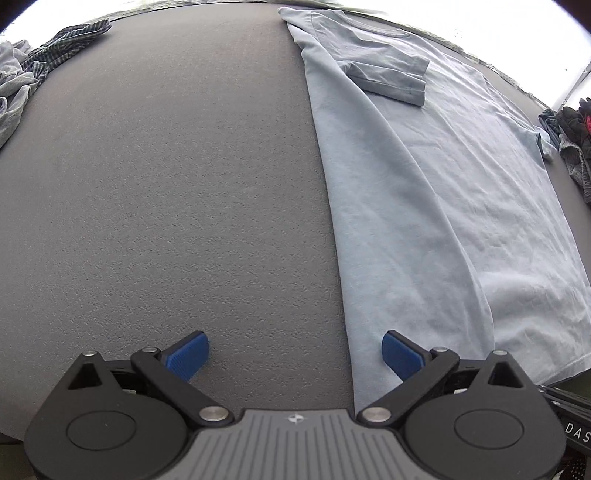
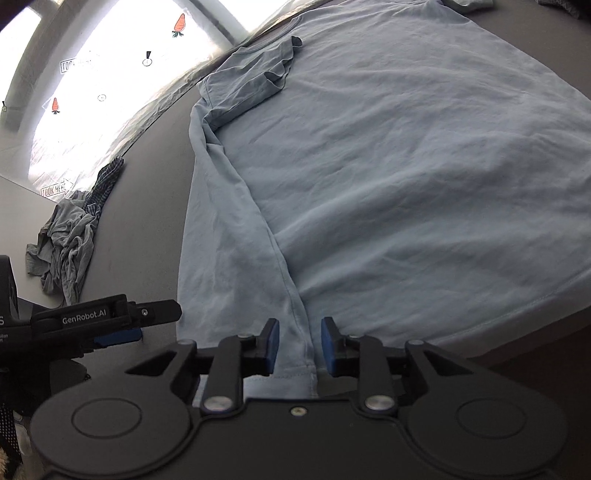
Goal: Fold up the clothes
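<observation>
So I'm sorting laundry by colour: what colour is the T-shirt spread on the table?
Light blue T-shirt, plain; clearest in the right wrist view.

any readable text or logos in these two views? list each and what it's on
"GenRobot.AI": white print on the left gripper's black body, seen from the right wrist view.
"DAS": cut off at the frame edge, on a black device at the lower right of the left wrist view.
"LOOK HERE", mirrored: arrow sign on the bright window; a second like it is half washed out.
Carrot stickers carry no text.
Small emblem on the left gripper's grey plate: no letters.
</observation>
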`<state>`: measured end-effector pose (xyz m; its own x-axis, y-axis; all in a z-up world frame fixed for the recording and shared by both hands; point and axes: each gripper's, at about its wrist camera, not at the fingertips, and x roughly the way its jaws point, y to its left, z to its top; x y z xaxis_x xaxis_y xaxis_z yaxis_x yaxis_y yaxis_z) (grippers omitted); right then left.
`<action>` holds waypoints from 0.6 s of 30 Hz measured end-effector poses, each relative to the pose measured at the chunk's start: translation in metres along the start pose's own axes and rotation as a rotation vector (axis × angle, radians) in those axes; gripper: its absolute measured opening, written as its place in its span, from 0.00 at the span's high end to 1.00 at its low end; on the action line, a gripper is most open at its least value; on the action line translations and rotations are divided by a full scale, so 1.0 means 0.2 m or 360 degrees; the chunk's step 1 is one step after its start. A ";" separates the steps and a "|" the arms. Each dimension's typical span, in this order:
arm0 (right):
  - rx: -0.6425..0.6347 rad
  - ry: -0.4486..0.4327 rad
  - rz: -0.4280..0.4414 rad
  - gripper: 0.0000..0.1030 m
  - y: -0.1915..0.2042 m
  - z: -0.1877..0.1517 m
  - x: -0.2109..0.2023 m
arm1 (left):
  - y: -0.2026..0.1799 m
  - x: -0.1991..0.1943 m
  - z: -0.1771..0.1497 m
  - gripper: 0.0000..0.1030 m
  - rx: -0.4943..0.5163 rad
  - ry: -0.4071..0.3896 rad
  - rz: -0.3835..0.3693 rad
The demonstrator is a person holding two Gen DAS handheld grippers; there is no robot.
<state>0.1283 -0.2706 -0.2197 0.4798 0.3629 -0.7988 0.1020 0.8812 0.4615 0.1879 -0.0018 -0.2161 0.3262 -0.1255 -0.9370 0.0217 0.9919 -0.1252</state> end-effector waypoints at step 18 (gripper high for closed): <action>-0.0088 -0.0164 -0.0025 0.78 -0.10 0.57 0.00 | -0.06 0.00 0.36 0.03 -0.0251 -0.0200 0.0142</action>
<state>0.2261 -0.3226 -0.1857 0.5661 0.3181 -0.7605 0.0635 0.9030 0.4250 0.2559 -0.0122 -0.1916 0.4355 -0.0243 -0.8999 -0.1572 0.9822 -0.1026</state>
